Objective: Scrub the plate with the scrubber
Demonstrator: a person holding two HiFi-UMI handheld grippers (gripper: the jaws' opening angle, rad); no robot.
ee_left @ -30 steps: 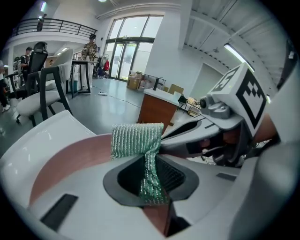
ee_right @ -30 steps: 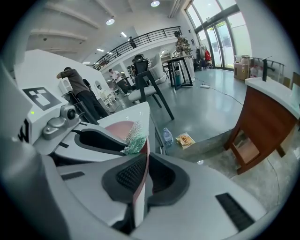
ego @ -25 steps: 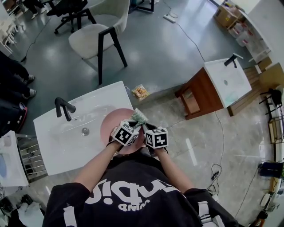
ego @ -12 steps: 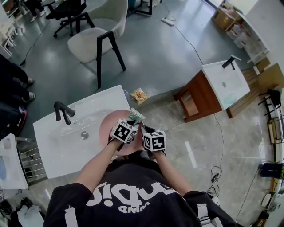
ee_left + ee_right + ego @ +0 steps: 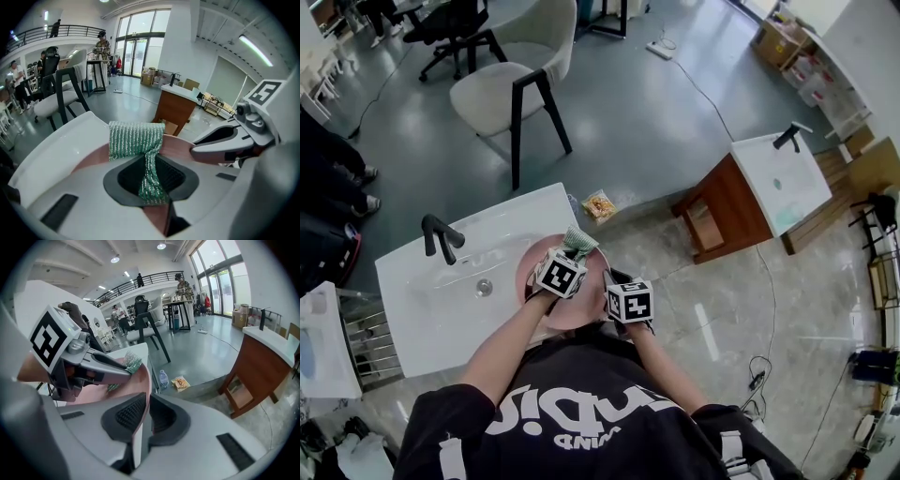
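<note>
A pink plate (image 5: 532, 269) is held over the right end of a white sink (image 5: 431, 305). My left gripper (image 5: 572, 255) is shut on a green mesh scrubber (image 5: 579, 242), whose free end lies against the plate's face near its far rim. In the left gripper view the scrubber (image 5: 137, 139) sticks up out of the left gripper (image 5: 152, 180), with the plate (image 5: 180, 146) behind it. My right gripper (image 5: 611, 283) is shut on the plate's near right rim. In the right gripper view the right gripper (image 5: 146, 414) clamps the plate (image 5: 140, 385) edge-on.
A black faucet (image 5: 441, 238) and a drain (image 5: 484, 287) are to the left of the plate. A white chair (image 5: 511, 75) stands behind the sink. A snack bag (image 5: 600, 204) lies on the floor, and a wooden sink cabinet (image 5: 741, 192) stands to the right.
The left gripper has slid the scrubber a little to the left and farther up the plate. The right gripper has stayed on the rim.
</note>
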